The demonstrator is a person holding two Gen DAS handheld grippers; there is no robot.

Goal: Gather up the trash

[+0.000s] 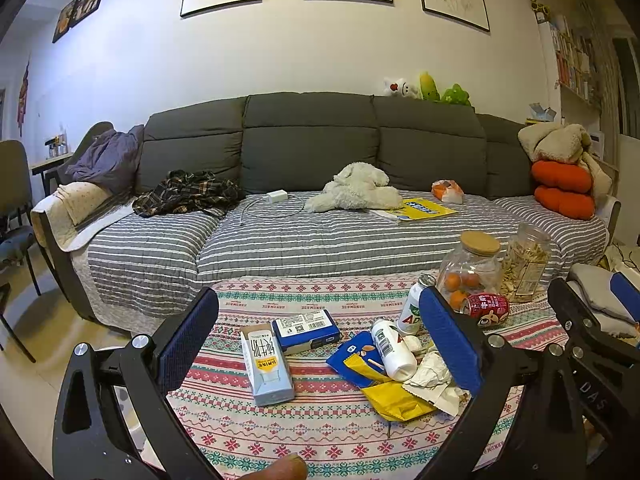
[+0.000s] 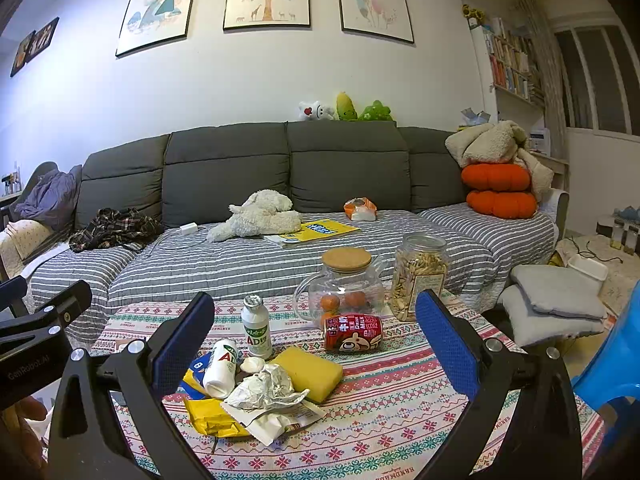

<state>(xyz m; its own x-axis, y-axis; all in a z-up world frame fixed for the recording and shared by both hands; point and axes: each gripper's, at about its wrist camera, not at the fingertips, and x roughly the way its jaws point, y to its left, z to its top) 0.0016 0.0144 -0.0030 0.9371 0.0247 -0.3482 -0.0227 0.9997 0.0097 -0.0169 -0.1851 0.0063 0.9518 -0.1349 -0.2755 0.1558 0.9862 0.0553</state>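
The blue wrapper [image 2: 195, 370] is mostly hidden behind the right gripper's left finger [image 2: 181, 344]. The tissue [image 1: 430, 368] is partly covered by the left gripper's right finger [image 1: 450, 340]. Book spines [image 2: 510, 64] are too small to read. A fingertip [image 1: 286, 469] is cut off by the bottom edge.

Milk carton [image 1: 267, 368] left of wrappers [image 1: 394, 394] on table [image 1: 320, 432], sofa [image 1: 312, 184] behind.
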